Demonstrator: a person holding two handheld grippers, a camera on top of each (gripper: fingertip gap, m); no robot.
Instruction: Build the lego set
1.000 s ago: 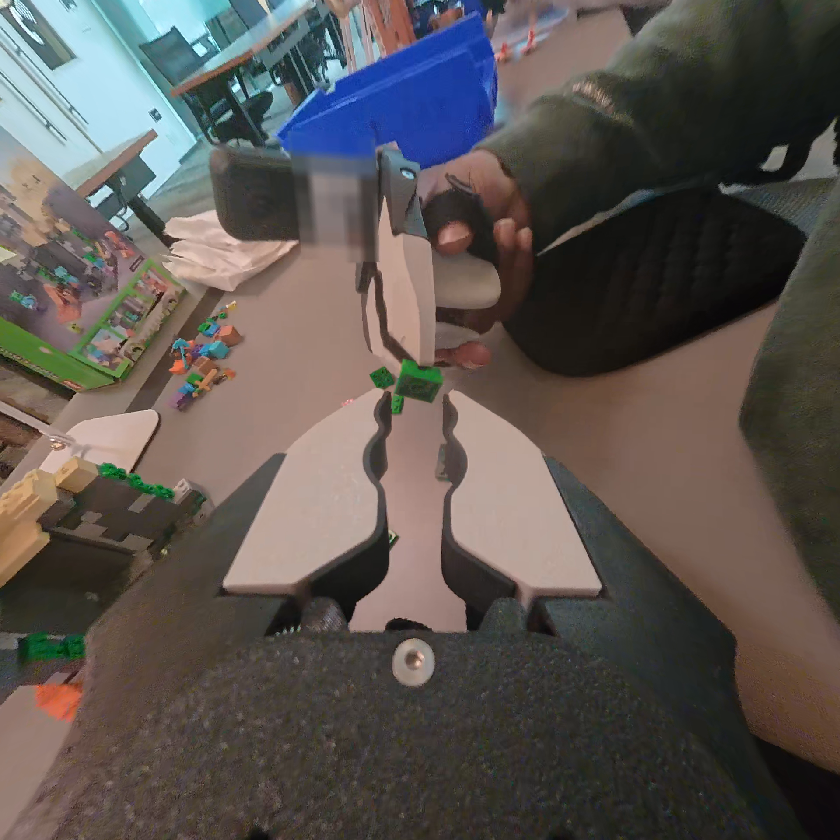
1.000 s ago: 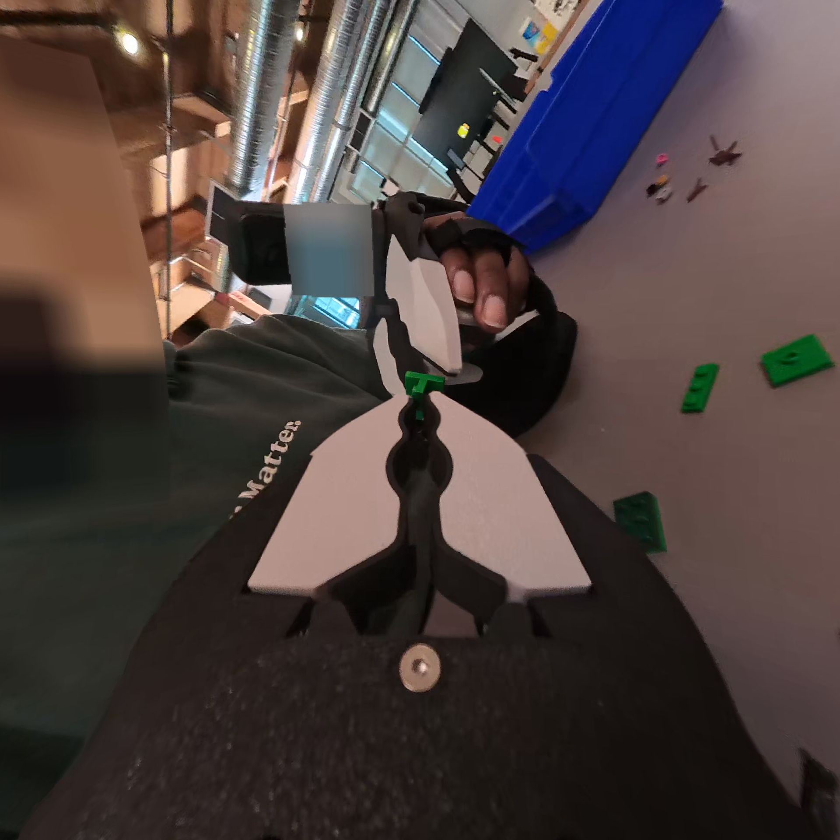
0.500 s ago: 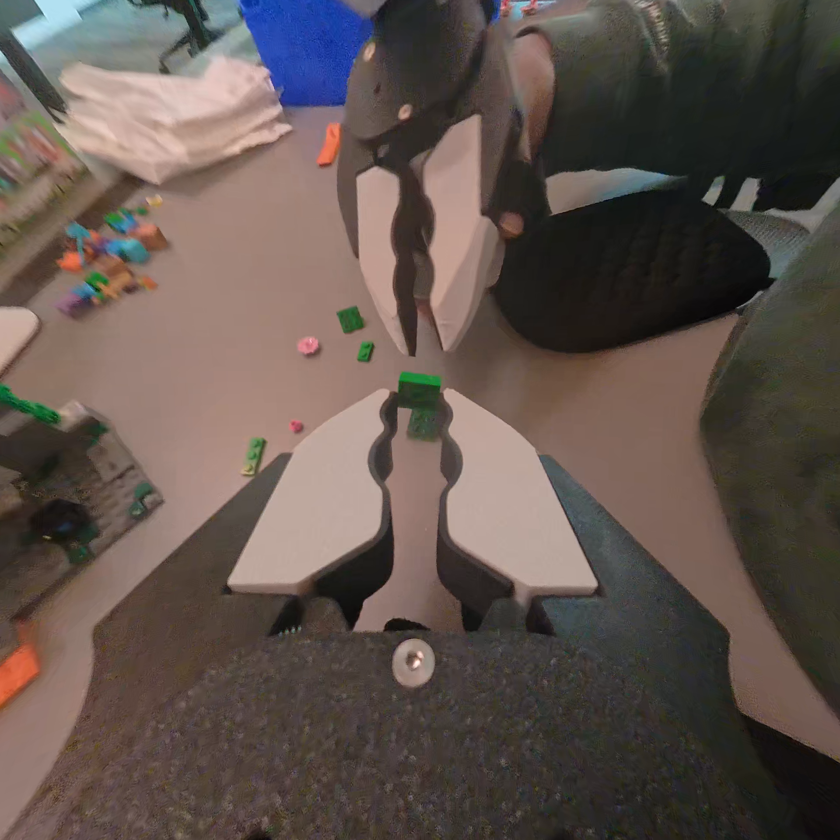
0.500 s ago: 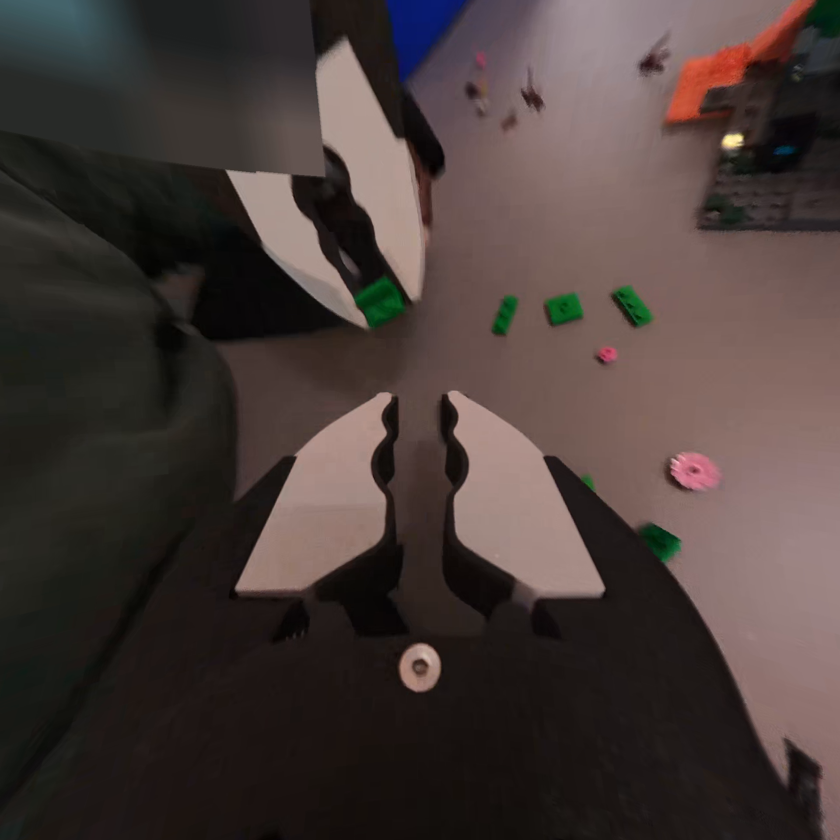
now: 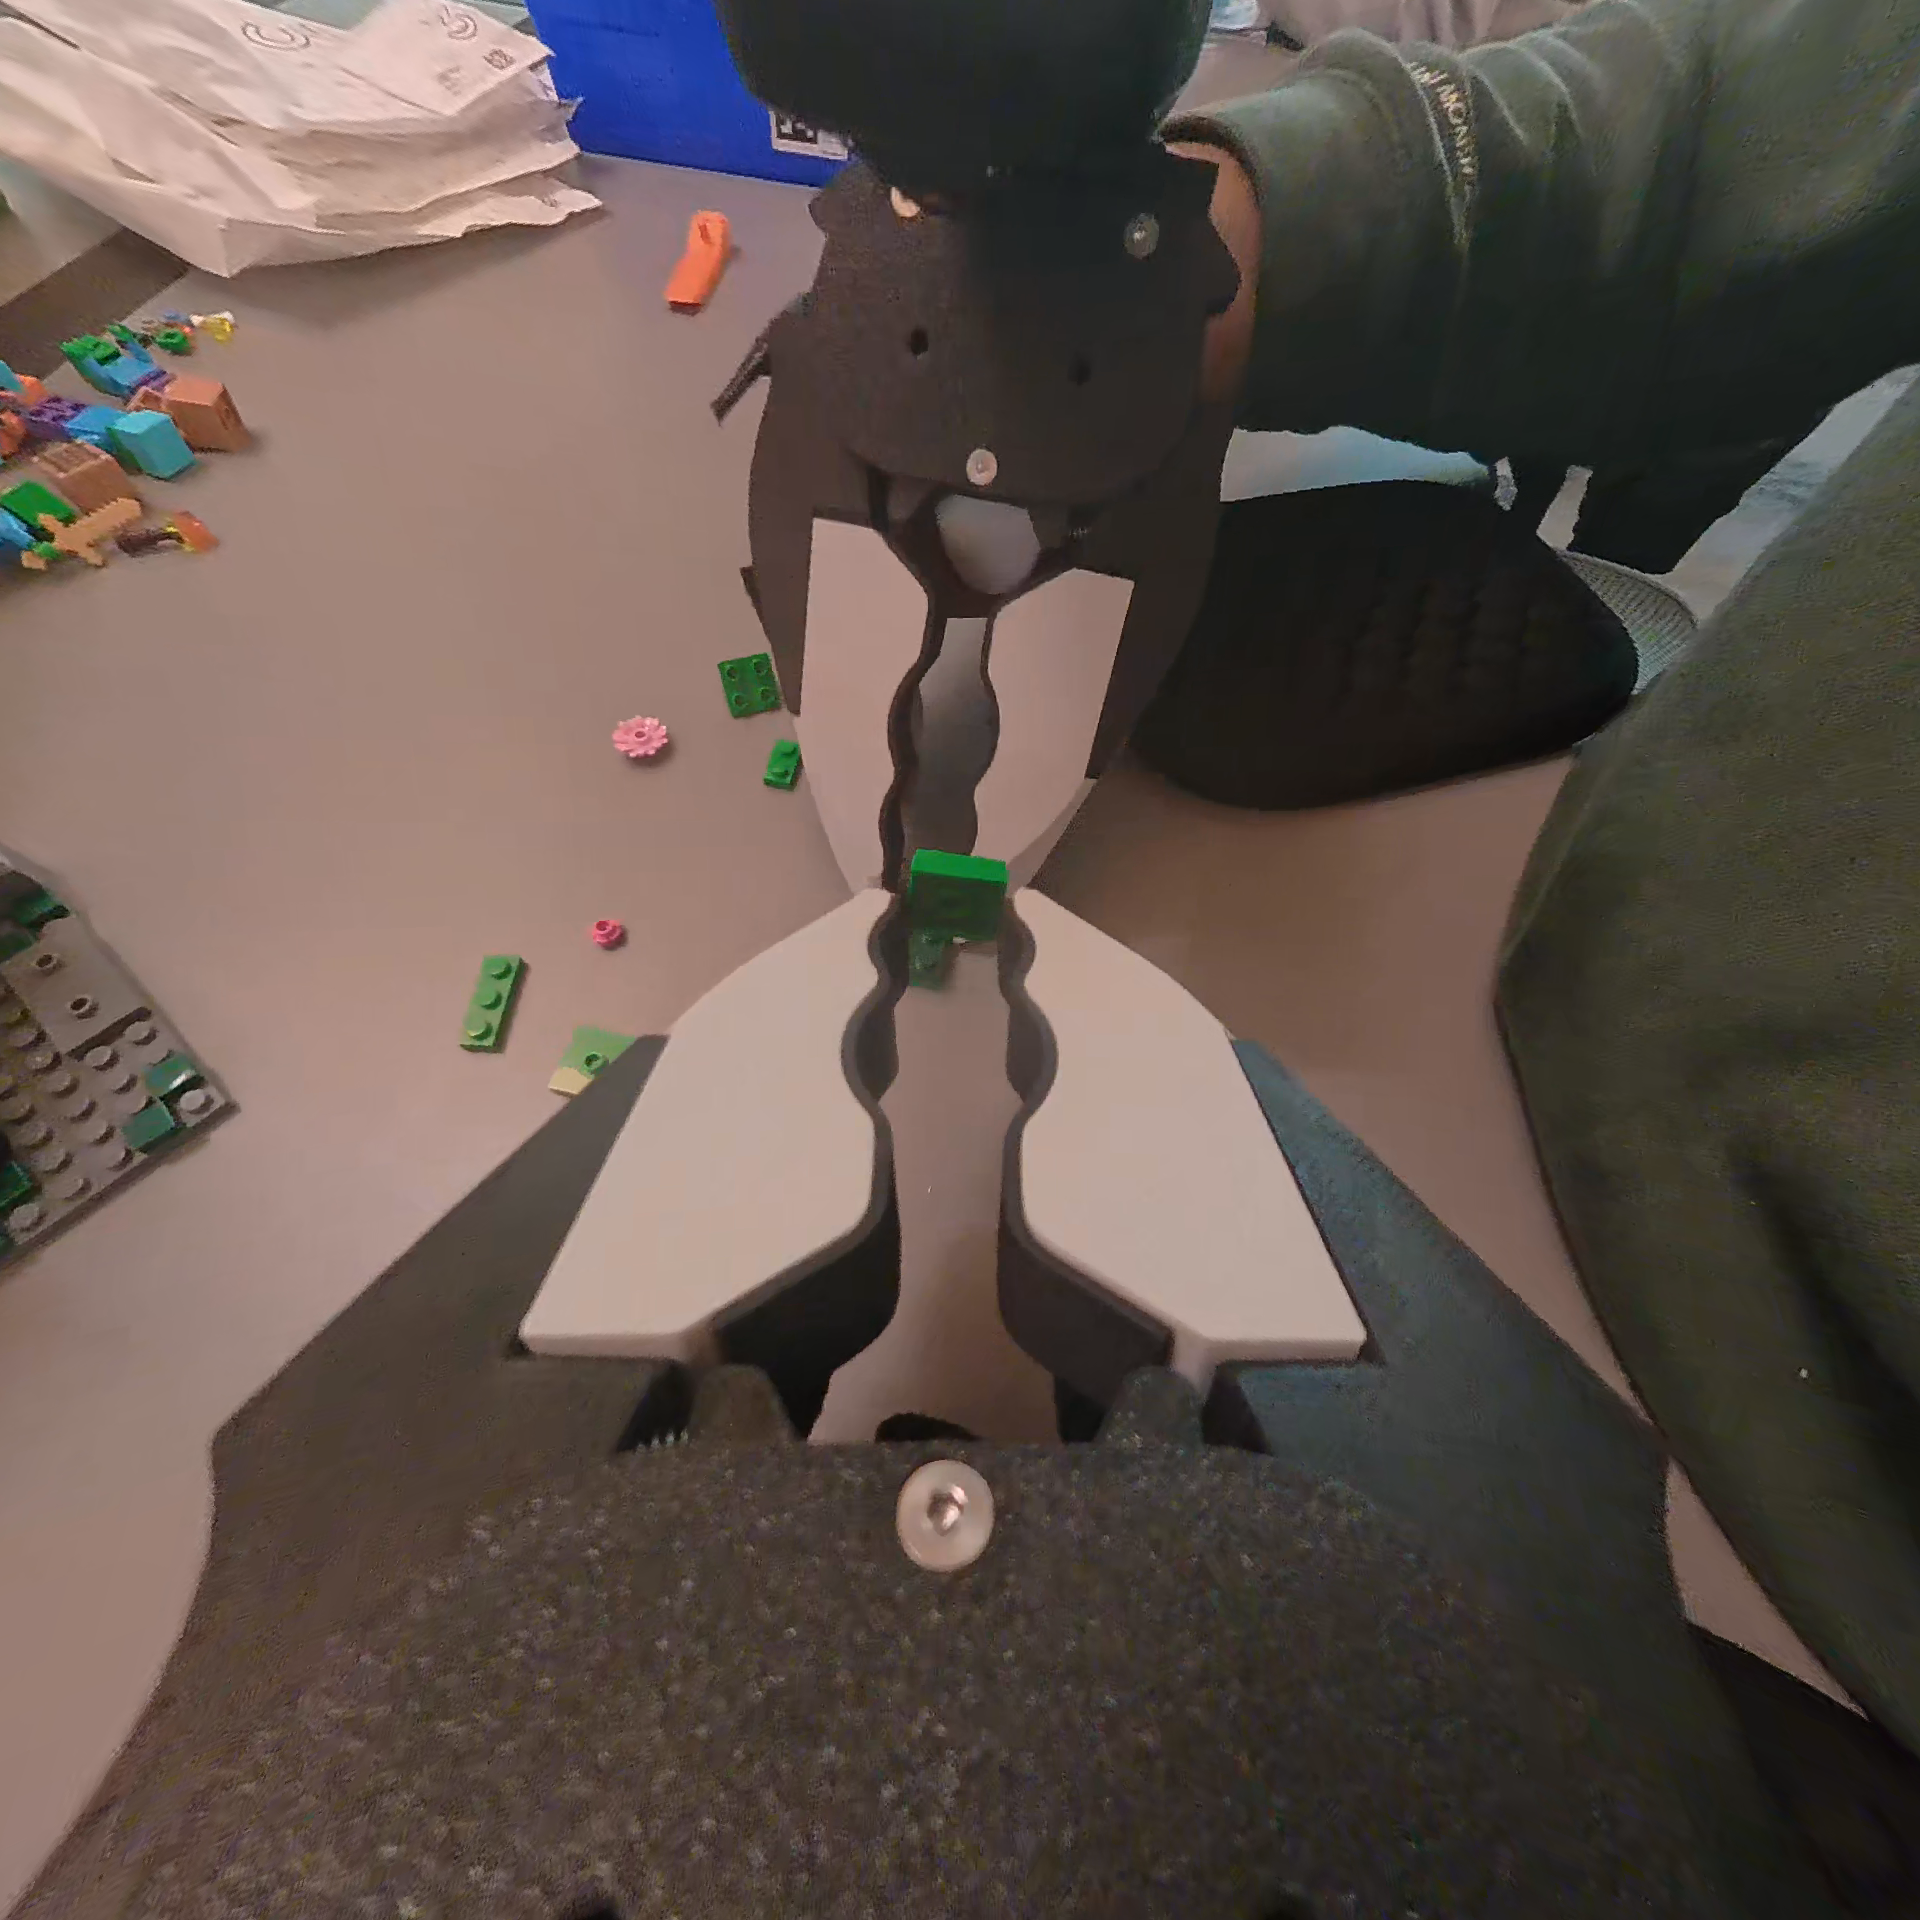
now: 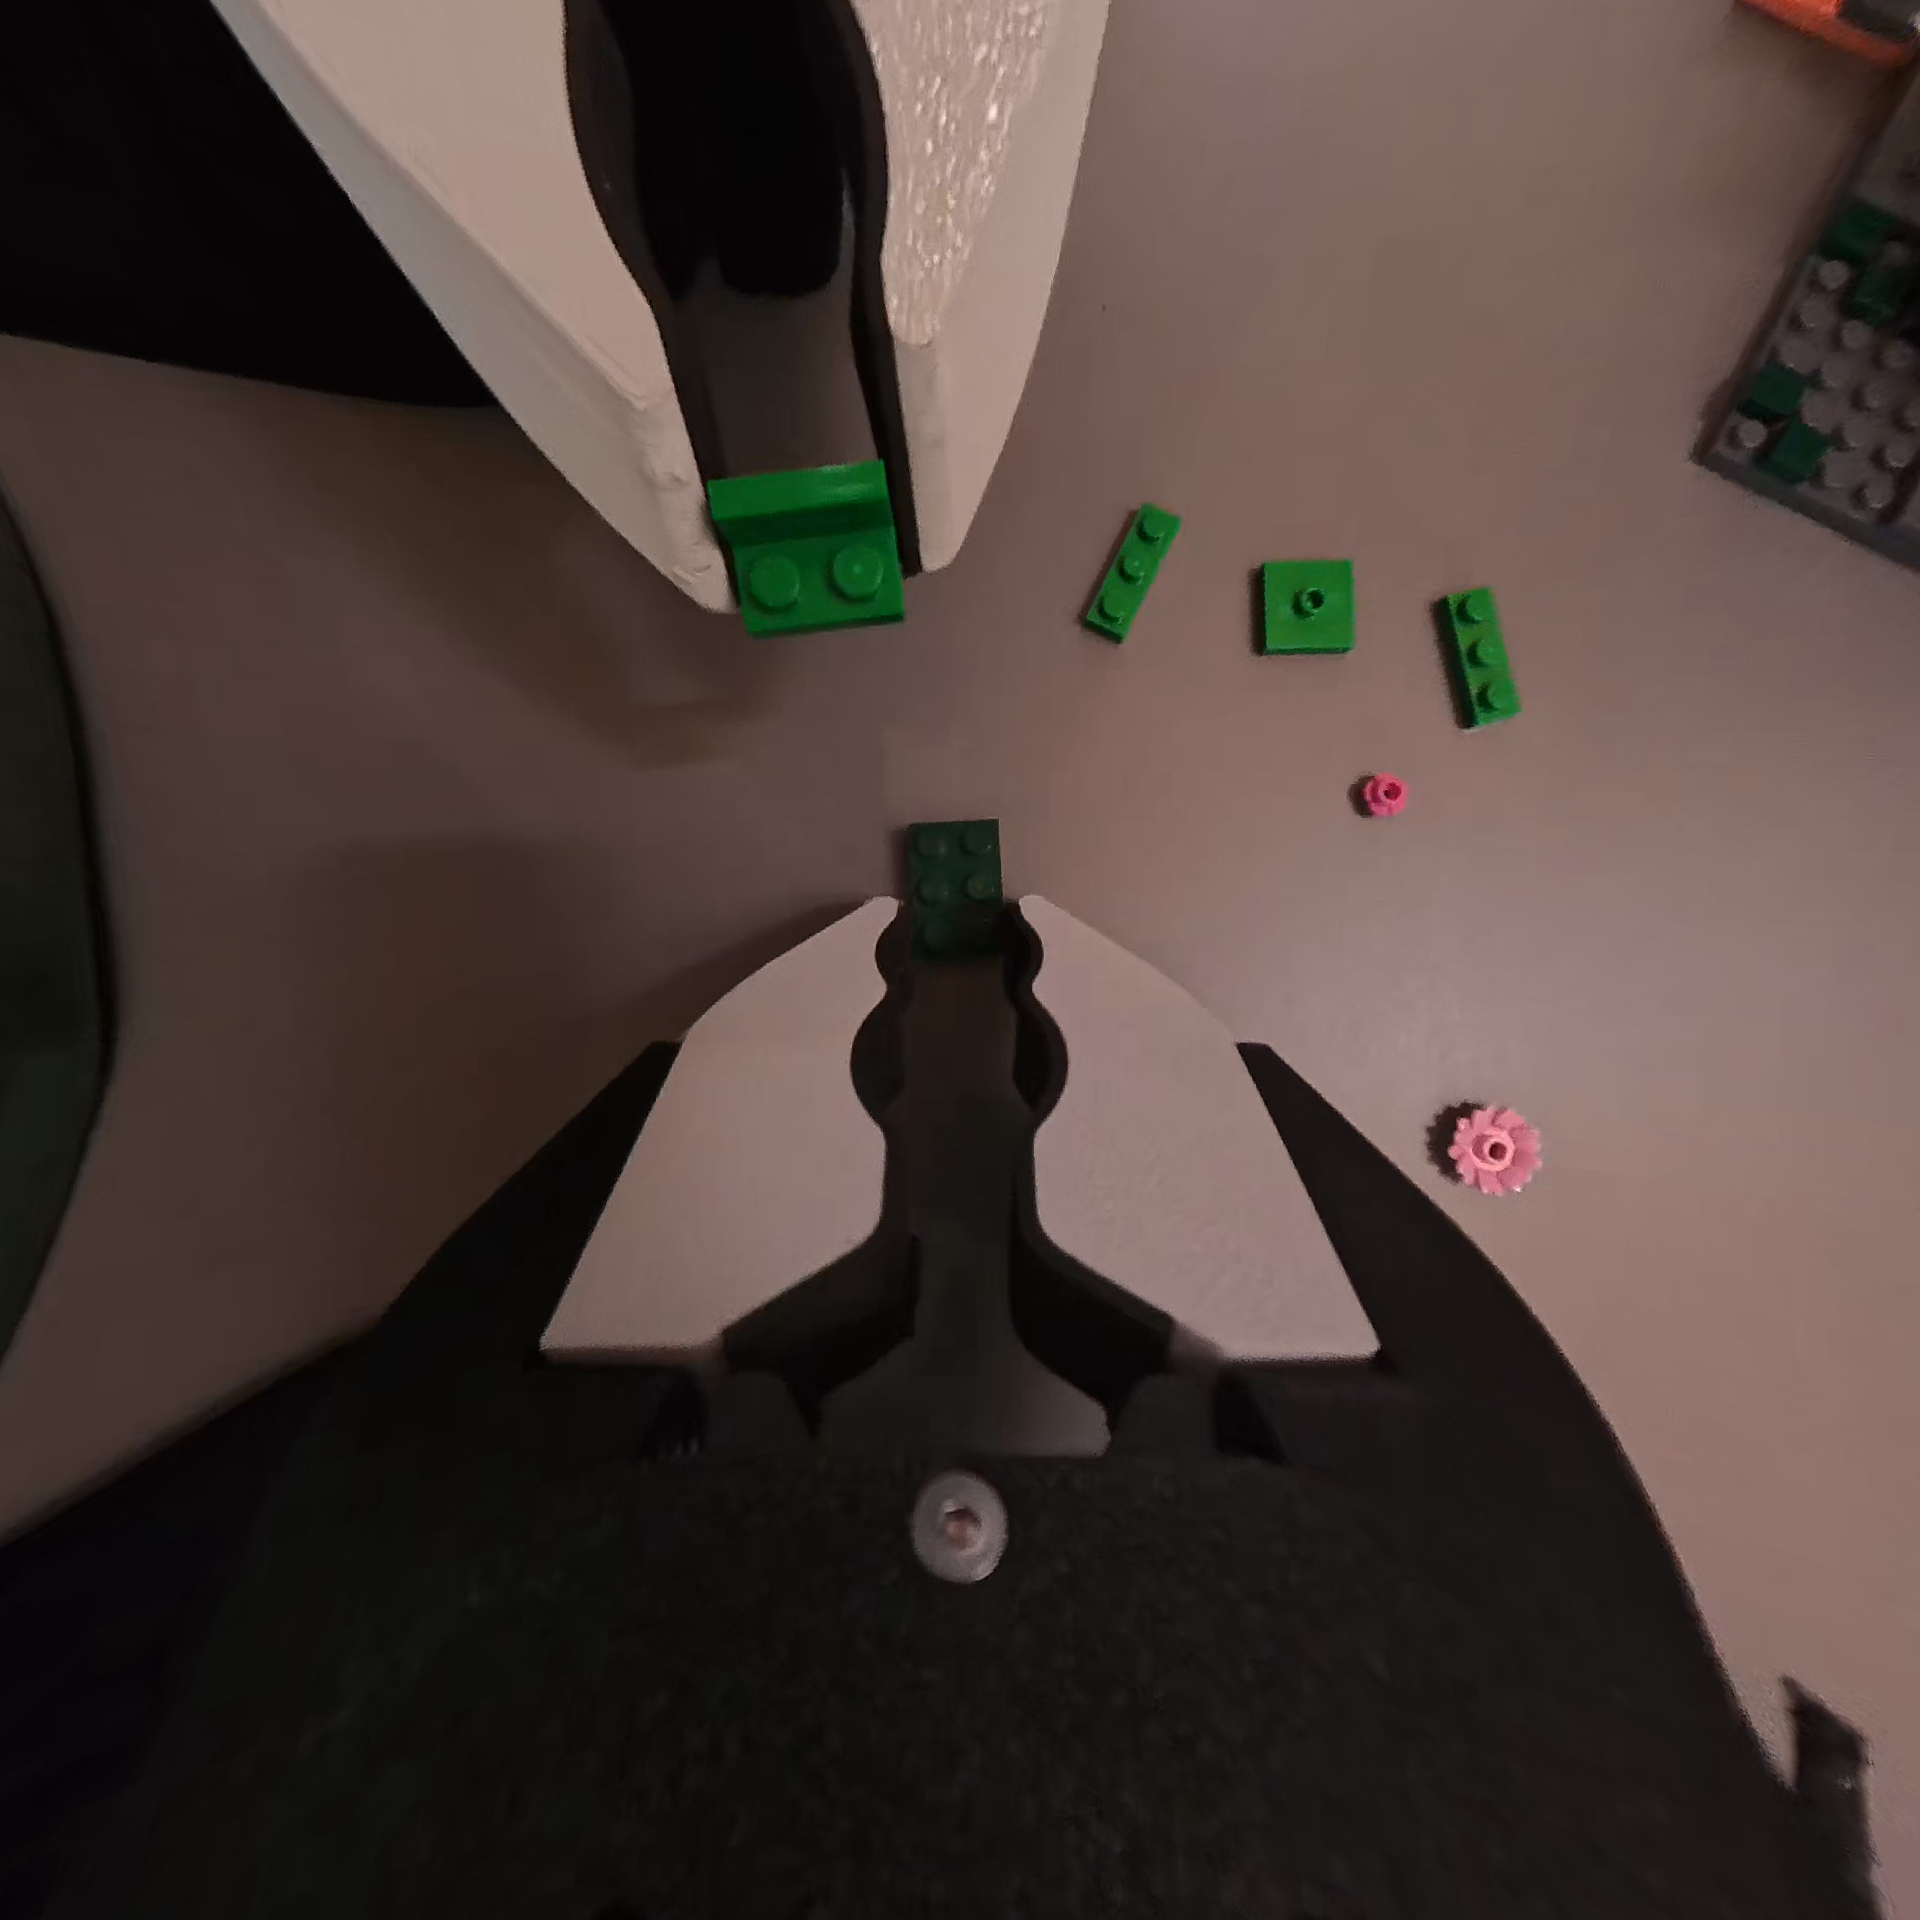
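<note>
My left gripper is shut on a bright green bracket piece and holds it at its tips a little above the grey table. The right wrist view shows that piece with two studs facing up, clamped in the left gripper. My right gripper is open and points down at the table. A dark green plate lies flat between its tips. In the left wrist view the right gripper faces mine tip to tip, with the dark plate under the bracket.
Green plates, a pink flower and a pink stud lie to the right. A grey studded baseplate sits left. Coloured bricks, paper bags and a blue bin lie behind. A sleeve is at right. Spacing between my two grippers at the tips: around 7 cm. The pink flower is about 9 cm from my right fingertips. The left camera catches it too, in the left wrist view.
The right gripper was shut on the green piece with the left; it has let go and opened. Both grippers have swung down to the table, the right one over the dark green plate.
</note>
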